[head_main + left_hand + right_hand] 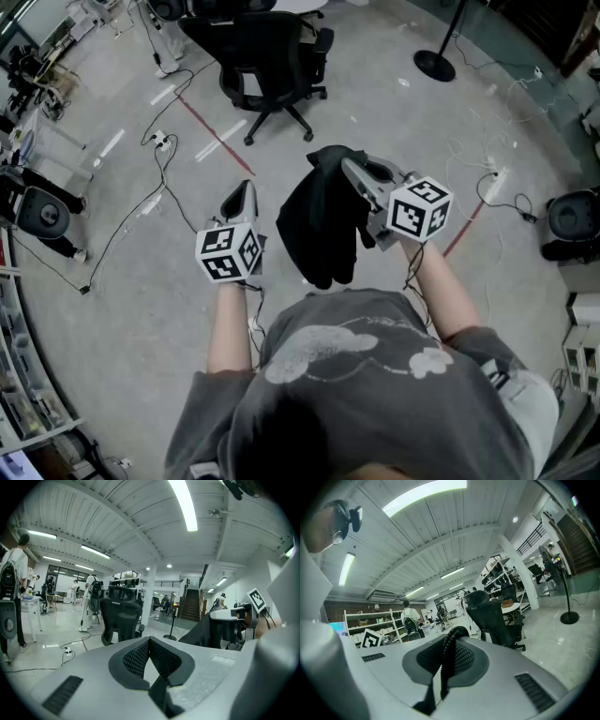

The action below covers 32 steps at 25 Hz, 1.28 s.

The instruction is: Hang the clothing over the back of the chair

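Observation:
The black clothing (323, 225) hangs in a bunch from my right gripper (349, 167), which is shut on its top edge; in the right gripper view a thin fold of black fabric (444, 660) shows between the pads. My left gripper (247, 186) is held beside it to the left, apart from the cloth, its jaws together with nothing in them (149, 640). The black office chair (267, 52) stands some way ahead on the floor, and it also shows in both gripper views (119, 613) (494, 618). From the left gripper the clothing (206, 630) appears at the right.
Cables and a power strip (159, 141) lie on the grey floor, crossed by a red tape line (211, 131). A round stand base (434, 64) is at the far right. Dark equipment (572, 220) sits at the right edge, more (42, 214) at the left. People stand far off (14, 573).

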Available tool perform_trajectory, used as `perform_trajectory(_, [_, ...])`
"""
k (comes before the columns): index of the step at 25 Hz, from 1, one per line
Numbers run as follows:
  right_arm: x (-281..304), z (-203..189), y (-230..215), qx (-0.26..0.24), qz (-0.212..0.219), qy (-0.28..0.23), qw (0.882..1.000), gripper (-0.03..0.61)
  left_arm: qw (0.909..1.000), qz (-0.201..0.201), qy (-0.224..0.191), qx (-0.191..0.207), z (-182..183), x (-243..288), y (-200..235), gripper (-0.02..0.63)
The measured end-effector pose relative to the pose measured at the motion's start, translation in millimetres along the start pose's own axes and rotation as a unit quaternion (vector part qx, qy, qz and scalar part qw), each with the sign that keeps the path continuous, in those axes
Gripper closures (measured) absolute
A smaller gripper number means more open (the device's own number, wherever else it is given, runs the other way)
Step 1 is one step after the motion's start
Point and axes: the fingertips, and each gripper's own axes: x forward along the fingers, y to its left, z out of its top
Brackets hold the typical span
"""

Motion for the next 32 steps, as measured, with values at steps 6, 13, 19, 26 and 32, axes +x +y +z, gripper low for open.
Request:
perform_trajectory(6, [4, -1, 7, -0.006, 0.005, 0.005, 1.0, 0.578, 1.0, -0.003, 0.001, -0.005, 2, -3, 3, 0.612])
perform_trajectory(13, [8, -6, 6, 0.004, -0.004, 0.011, 1.0, 0.578, 0.9998, 0.0, 0.017, -0.015, -12, -7, 9, 0.612])
perform_trajectory(19, [13, -8, 11, -0.009, -0.027, -0.002, 1.0, 0.579, 0.9996, -0.003, 0.02, -0.02, -19, -21, 35, 0.612])
perform_trajectory(26, [-8, 45, 0, -0.026, -0.05, -0.075, 0.996, 0.578, 0.9996, -0.003, 0.012, -0.024, -14, -22, 54, 0.612])
perform_trajectory(32, [14, 48, -29, -0.003, -0.051, -0.081, 0.995, 0.578, 0.9996, -0.004, 0.014, -0.024, -4, 5, 61, 0.612])
